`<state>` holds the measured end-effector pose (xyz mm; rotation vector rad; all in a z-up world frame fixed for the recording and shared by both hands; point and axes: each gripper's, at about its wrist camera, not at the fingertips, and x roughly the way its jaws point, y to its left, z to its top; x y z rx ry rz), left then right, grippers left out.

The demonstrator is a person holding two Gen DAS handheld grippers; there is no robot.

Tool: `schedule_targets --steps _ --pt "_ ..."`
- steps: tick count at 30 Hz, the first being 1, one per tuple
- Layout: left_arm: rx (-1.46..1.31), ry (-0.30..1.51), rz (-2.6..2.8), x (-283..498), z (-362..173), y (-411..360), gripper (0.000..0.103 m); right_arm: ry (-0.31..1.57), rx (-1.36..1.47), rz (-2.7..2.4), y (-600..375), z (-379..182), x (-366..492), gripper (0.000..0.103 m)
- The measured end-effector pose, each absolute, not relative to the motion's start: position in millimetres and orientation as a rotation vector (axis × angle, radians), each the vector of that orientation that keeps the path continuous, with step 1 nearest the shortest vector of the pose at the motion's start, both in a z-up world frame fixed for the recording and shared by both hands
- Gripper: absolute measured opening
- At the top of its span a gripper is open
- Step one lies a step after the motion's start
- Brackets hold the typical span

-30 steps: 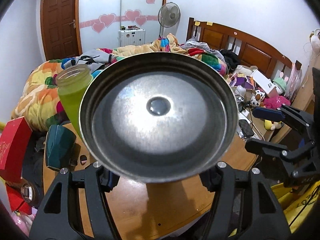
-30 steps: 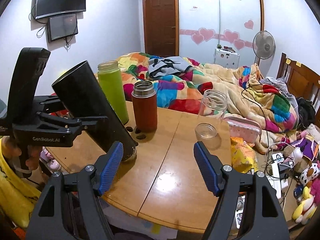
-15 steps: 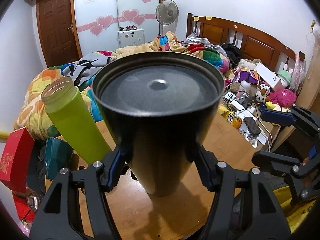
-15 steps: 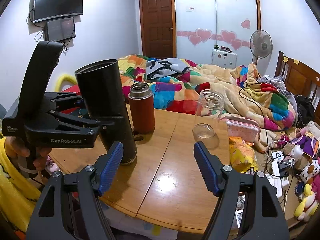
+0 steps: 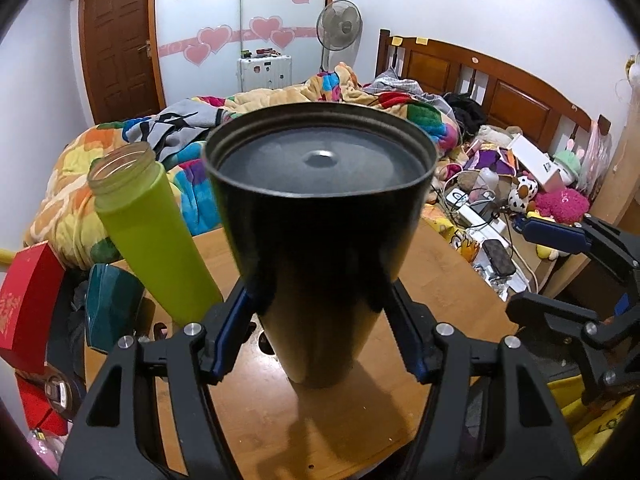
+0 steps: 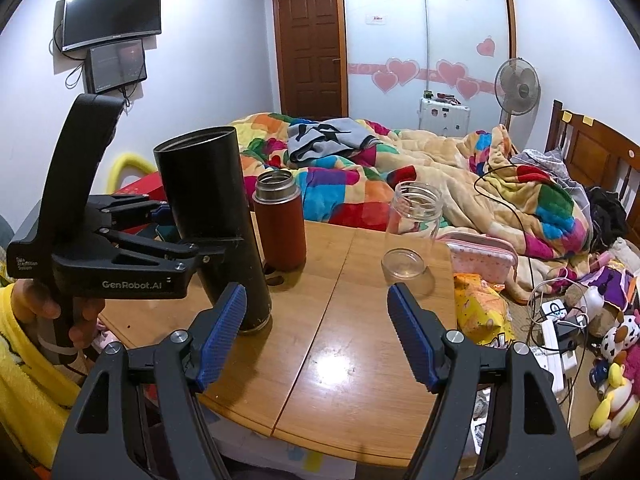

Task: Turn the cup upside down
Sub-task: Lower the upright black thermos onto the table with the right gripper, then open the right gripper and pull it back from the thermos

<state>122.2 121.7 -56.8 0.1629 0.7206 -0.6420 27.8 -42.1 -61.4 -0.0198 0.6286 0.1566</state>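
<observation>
A tall black metal cup (image 5: 320, 248) stands on the wooden table (image 5: 440, 280) with its closed base up and its mouth down. My left gripper (image 5: 320, 320) is shut on the cup around its lower body. In the right wrist view the cup (image 6: 216, 216) leans slightly, its lower end on the table, with the left gripper (image 6: 208, 248) clamped on it from the left. My right gripper (image 6: 320, 336) is open and empty, low over the table's near edge, to the right of the cup.
A lime green bottle (image 5: 152, 232) stands just left of the cup. A brown flask (image 6: 280, 220) and a clear glass jar (image 6: 412, 236) stand further back on the table (image 6: 340, 360). A red box (image 5: 28, 304) and a teal object (image 5: 112, 308) lie at the left. A cluttered bed lies behind.
The left gripper has turned the cup from lying tilted, base toward the camera, to nearly upright with its mouth down on the table. The right gripper has stayed in place, open.
</observation>
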Motion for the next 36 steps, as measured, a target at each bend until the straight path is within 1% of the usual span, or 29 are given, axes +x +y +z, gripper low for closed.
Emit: schedule_targets --steps 7,9,11,14,16,17,18,19,23,25,27,28,36 --pt "0.134 0.653 -0.623 98.3 -43.2 140.3 0.067 0.613 -0.018 0.15 -39.1 -55.5 25.4 0.07" --pt "0.119 0.606 -0.607 88.7 -35.5 148.8 0.072 0.605 -0.01 0.15 -38.4 -53.6 24.3 0.07" --pt "0.105 0.541 -0.586 76.7 -26.0 158.2 0.085 0.599 0.001 0.147 -37.2 -51.2 23.9 0.07" --pt "0.092 0.45 -0.545 58.8 -12.3 172.1 0.092 0.585 0.009 0.143 -32.3 -46.1 23.2 0.07" --pt "0.083 0.402 -0.52 49.7 -4.1 180.0 0.096 0.569 0.01 0.139 -28.6 -41.3 21.4 0.074" --pt "0.074 0.382 -0.508 45.7 -0.4 184.5 0.098 0.555 0.011 0.135 -26.3 -38.4 19.9 0.082" --pt "0.064 0.364 -0.499 41.7 2.7 188.6 0.099 0.542 0.013 0.131 -24.9 -36.0 18.5 0.086" --pt "0.052 0.348 -0.492 38.1 4.9 193.6 0.101 0.523 0.013 0.126 -22.3 -32.3 15.9 0.087" --pt "0.015 0.287 -0.459 25.0 12.7 208.9 0.103 0.478 0.006 0.111 -11.2 -19.3 9.0 0.087" --pt "0.006 0.269 -0.441 19.4 14.3 215.5 0.103 0.454 0.001 0.094 -5.1 -13.6 5.2 0.09" --pt "0.002 0.261 -0.423 15.6 15.4 220.1 0.103 0.428 0.001 0.078 -0.8 -9.4 0.6 0.101" --pt "-0.001 0.26 -0.419 14.2 15.2 221.5 0.103 0.409 0.0 0.071 1.5 -7.3 -3.0 0.102" --pt "-0.014 0.24 -0.363 -2.9 14.0 224.7 0.103 0.361 0.0 0.049 15.2 -0.1 -20.5 0.103"
